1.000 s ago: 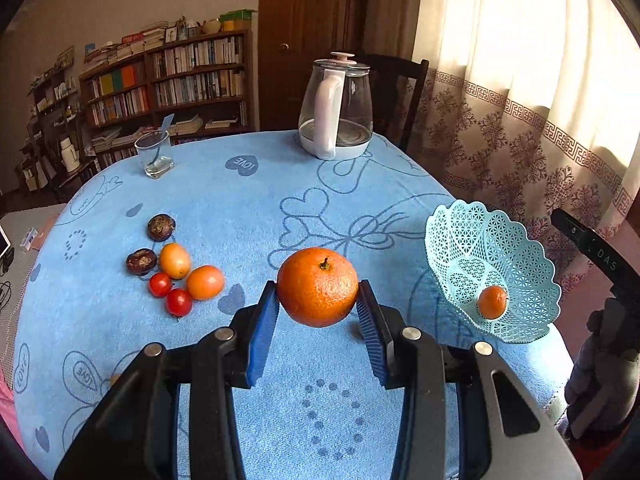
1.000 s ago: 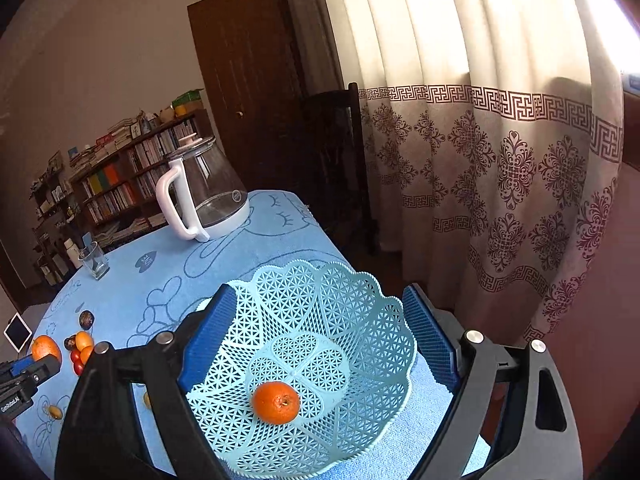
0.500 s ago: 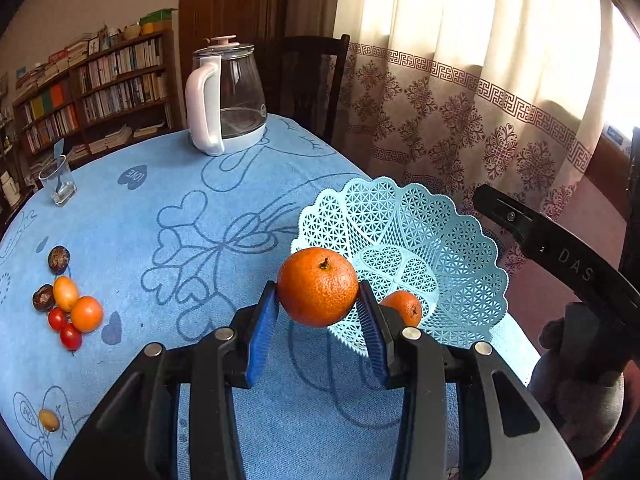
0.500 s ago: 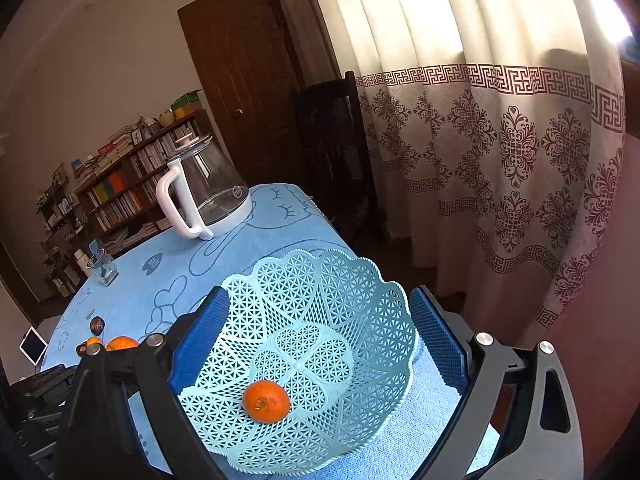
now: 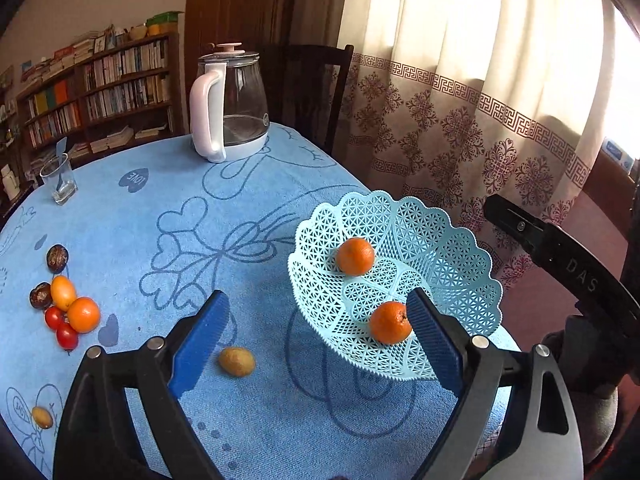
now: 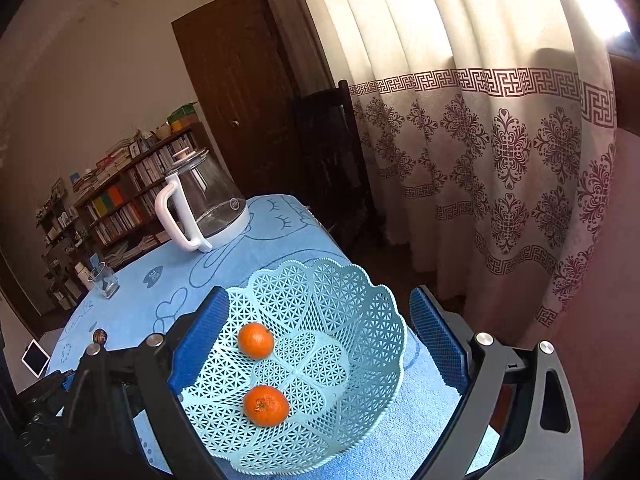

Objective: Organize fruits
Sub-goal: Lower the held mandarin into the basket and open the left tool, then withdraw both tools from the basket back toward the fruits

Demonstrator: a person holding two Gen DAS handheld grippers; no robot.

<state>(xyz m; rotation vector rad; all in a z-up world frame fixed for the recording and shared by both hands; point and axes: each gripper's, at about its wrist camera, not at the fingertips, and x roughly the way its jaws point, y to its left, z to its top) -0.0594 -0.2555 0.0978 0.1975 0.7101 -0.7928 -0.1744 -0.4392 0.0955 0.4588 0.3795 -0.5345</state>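
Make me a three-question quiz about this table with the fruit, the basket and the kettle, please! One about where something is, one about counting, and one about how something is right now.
1. Where does the glass kettle stand?
A. On the far side of the table from the basket
B. Inside the basket
C. On the chair

2. How many oranges lie in the blue basket?
A. None
B. Two
C. Four

3. How are the left gripper jaws?
A. Clamped on an orange
B. Wide open, holding nothing
C. Shut on the glass

Answers:
1 A, the kettle sits on the tablecloth near the far edge.
2 B, one orange and a second orange rest in it.
3 B, its jaws have just opened and nothing sits between them.
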